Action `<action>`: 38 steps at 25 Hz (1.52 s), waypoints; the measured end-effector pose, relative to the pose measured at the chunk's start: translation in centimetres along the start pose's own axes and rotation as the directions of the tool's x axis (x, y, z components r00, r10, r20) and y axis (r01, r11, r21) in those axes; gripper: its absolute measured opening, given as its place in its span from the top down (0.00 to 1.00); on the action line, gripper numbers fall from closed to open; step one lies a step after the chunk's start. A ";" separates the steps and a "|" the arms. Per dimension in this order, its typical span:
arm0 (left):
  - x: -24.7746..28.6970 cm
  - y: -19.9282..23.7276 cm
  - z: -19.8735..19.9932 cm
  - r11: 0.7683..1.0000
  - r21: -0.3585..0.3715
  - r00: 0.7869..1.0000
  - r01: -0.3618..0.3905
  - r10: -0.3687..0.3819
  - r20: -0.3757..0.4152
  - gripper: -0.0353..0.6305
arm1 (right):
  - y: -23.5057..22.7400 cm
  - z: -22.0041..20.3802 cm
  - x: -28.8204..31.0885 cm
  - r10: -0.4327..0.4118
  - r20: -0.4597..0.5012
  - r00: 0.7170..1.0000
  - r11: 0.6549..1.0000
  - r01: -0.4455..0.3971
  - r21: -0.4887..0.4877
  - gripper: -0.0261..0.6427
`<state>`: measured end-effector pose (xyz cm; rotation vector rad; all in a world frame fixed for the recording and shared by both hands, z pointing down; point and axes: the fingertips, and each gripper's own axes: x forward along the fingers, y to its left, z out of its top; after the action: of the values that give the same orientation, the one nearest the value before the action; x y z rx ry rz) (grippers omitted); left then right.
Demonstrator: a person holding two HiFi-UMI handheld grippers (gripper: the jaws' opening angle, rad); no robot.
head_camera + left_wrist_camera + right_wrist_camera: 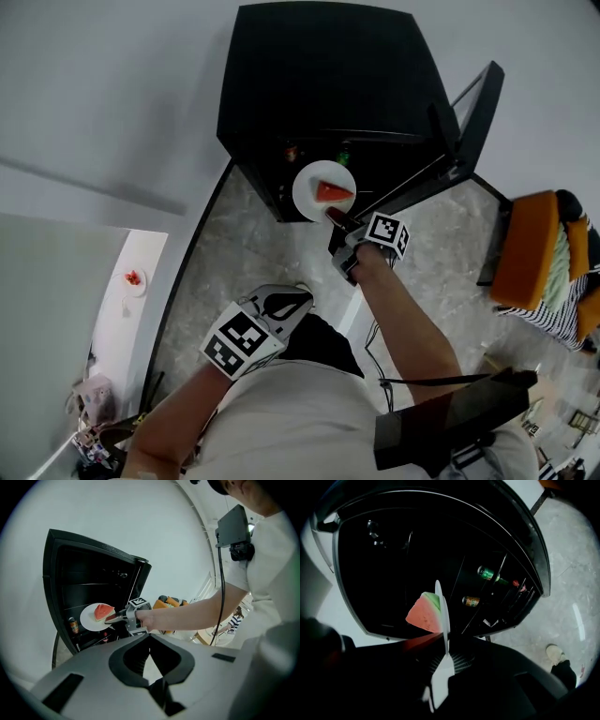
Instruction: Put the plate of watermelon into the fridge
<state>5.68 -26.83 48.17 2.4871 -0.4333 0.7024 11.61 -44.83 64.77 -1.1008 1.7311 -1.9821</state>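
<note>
- Two arms in head view: my right forearm stretches up-frame, right gripper at the open fridge; left gripper low, centre.
- Left gripper view: jaws pressed together, empty.
- Right gripper view: jaws pinch the plate rim, watermelon on it, frame centre.

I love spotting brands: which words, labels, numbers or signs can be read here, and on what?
No text is readable anywhere.
Green can and orange can in the fridge: labels too small and blurred to read.
Cubes on the left gripper and right gripper: black-and-white square patterns, no letters.
Plate: no print.
</note>
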 end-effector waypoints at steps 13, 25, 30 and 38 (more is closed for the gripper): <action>1.4 3.8 1.1 1.000 -0.006 1.000 -0.016 0.015 -0.009 0.93 | -3.3 6.4 7.2 -0.069 0.041 0.997 0.997 0.067 0.049 0.92; 1.7 3.9 0.4 0.999 -0.037 1.000 0.028 -0.028 -0.005 0.93 | -4.4 9.8 9.9 -0.156 0.098 0.983 0.986 0.161 -0.048 0.91; 1.4 3.8 0.0 0.998 -0.056 0.999 0.033 -0.033 0.000 0.93 | -4.4 10.9 10.0 -0.224 0.119 0.967 0.937 0.247 -0.248 0.87; 1.2 4.1 -0.5 0.997 -0.074 1.000 0.029 -0.029 -0.007 0.93 | -4.6 12.1 9.5 -0.376 0.160 0.913 0.712 0.395 -0.580 0.75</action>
<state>4.67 -30.11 50.81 2.4154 -0.4120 0.6722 14.90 -58.64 72.30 -1.8236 2.3602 -1.6027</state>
